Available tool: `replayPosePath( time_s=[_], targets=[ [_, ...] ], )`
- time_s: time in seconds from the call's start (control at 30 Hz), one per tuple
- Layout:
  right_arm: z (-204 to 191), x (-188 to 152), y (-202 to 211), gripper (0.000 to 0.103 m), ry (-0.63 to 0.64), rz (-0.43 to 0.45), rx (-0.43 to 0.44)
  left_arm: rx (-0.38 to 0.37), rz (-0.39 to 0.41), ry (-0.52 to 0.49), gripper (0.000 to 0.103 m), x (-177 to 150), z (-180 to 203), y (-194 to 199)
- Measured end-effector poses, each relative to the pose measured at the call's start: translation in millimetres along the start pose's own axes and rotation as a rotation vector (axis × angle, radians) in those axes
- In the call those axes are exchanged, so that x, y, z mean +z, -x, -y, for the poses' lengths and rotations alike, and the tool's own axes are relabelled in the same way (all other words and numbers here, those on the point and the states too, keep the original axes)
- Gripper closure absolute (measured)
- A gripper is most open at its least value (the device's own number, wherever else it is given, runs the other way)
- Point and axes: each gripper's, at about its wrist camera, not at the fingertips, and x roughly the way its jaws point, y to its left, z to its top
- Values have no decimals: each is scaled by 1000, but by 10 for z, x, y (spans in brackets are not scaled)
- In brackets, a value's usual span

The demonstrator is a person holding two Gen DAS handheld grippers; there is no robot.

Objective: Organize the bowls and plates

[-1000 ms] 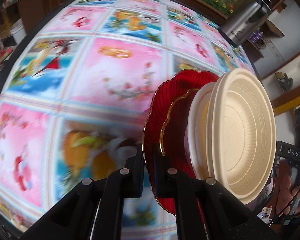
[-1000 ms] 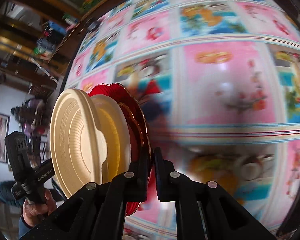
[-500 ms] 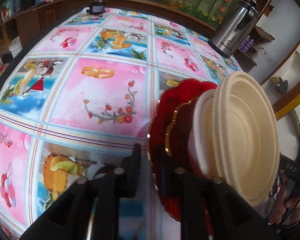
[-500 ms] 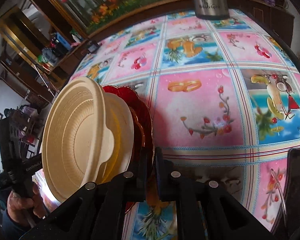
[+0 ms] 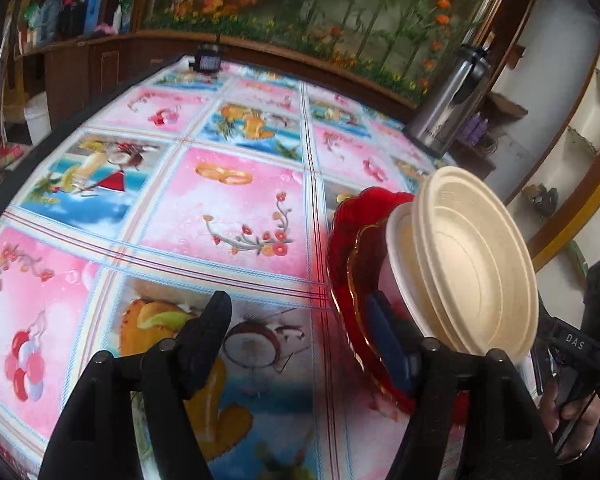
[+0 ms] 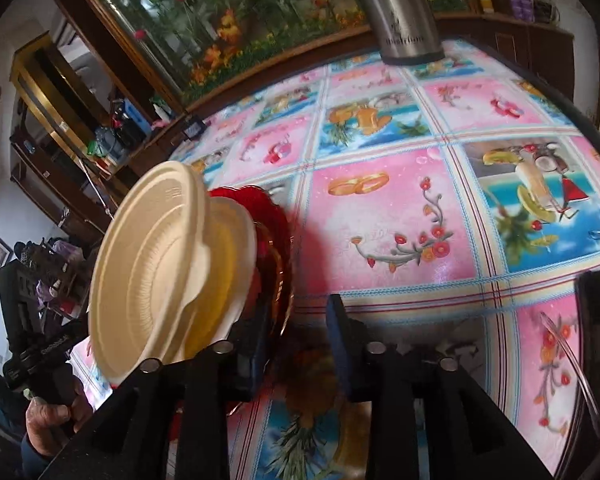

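Note:
A stack of two red glass plates [image 5: 350, 248] with cream bowls [image 5: 476, 276] nested on top shows edge-on at the right of the left wrist view. My left gripper [image 5: 304, 332] is open, its right finger against the red plates. In the right wrist view the same red plates [image 6: 274, 232] and cream bowls [image 6: 156, 268] show at the left. My right gripper [image 6: 296, 336] is open, its left finger beside the plate rims. The other gripper's handle and hand show in each view.
The table [image 5: 236, 200] has a pink and blue picture-tile cloth. A steel thermos [image 5: 448, 108] stands at its far right edge and shows in the right wrist view [image 6: 404, 12] too. A small dark object [image 5: 208, 60] sits at the far edge.
Both grippers were shut on the red plates' rims; now both have opened. The views have tilted up, showing more of the room.

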Motion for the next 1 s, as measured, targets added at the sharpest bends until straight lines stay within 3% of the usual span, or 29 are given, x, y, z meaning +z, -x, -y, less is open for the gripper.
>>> replayPosePath(
  time_s=[0.23,0.3,0.4,0.47,0.67,0.83,1.0],
  targets=[
    [-70,-413,483,62,2,123,-42,-12,135,-20,33,-317,69,608],
    [-140,-541,624,61,14,127,-45,-19,162,-21,23,-392,120,794],
    [-263,-756,854,55,23,112,-24,-7,209,-43,19,-553,257,1068],
    [-336,-862,967,48,41,109,-11,-19,213,-51,19,-658,335,1160],
    [-554,-1266,1344,45,92,117,22,-44,199,-53,19,-1082,545,1382],
    [-618,-1466,1534,39,123,137,20,-8,192,-82,18,-1286,628,1474],
    [-624,-1476,1478,38,97,117,33,35,191,-109,11,-1299,579,1396]
  ],
)
